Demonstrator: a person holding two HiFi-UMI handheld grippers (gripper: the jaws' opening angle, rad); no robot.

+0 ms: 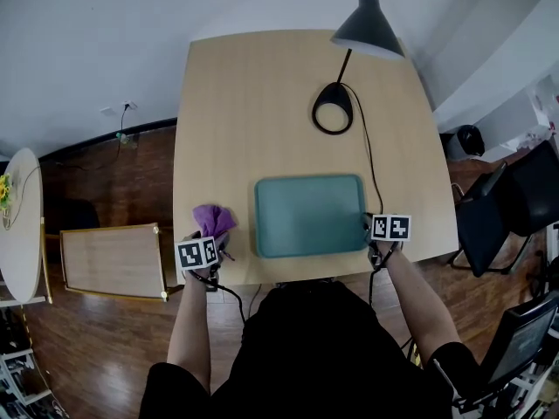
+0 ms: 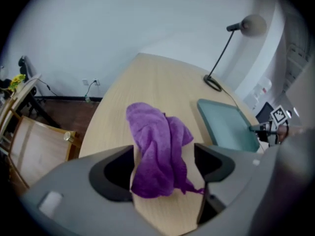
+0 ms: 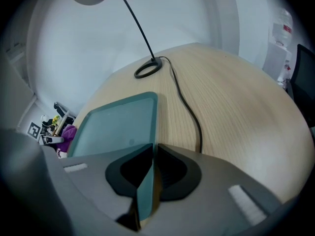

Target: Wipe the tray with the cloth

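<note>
A teal tray [image 1: 310, 215] lies near the front edge of the wooden table [image 1: 262, 103]. Left of it a crumpled purple cloth [image 1: 214, 219] rests on the tabletop. My left gripper [image 1: 212, 239] is over the cloth's near end. In the left gripper view the jaws of that gripper [image 2: 165, 166] stand wide apart with the cloth [image 2: 160, 154] lying loosely between them. My right gripper [image 1: 371, 234] is at the tray's right edge. The right gripper view shows that gripper [image 3: 152, 173] shut on the rim of the tray [image 3: 115, 129], which stands edge-on between the pads.
A black desk lamp [image 1: 367, 24] stands at the far right, its ring base [image 1: 333, 110] behind the tray, and its cable [image 1: 374, 168] runs along the tray's right side. Black chairs [image 1: 507, 208] stand right of the table, a wooden frame [image 1: 109, 260] and a round table [image 1: 19, 225] left.
</note>
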